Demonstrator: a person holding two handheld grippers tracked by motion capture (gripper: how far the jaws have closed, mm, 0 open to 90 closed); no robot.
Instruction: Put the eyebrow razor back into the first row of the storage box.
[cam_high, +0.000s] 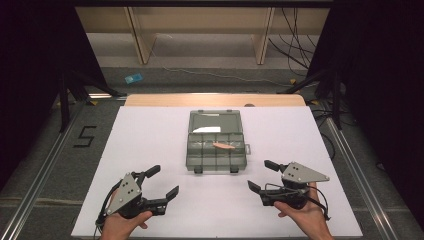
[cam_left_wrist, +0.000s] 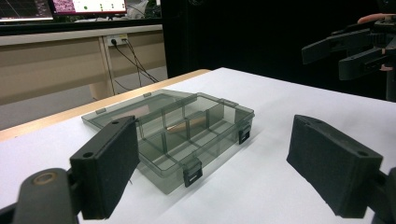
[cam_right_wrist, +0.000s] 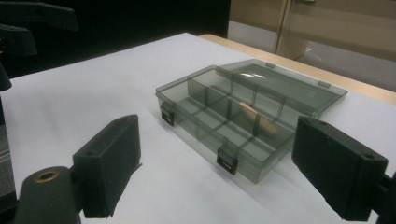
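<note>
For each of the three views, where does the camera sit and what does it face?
High view: above the person's side, looking down on the white table; both hands, left gripper and right gripper show.
Left gripper view: between its open jaws, facing the open organizer box and the right gripper.
Right gripper view: between its open jaws, facing the box with a wooden piece.
All share the box.

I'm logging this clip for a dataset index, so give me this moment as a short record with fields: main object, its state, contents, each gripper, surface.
main object: smoky clear plastic compartment box
state: lid open, laid back flat on the table behind the box; two black latches on the near edge
contents: a slim tan wooden piece, lying across the dividers on the right side
left gripper: open, holding nothing, near-left of the box
right gripper: open, holding nothing, near-right of the box
surface: white table
</note>
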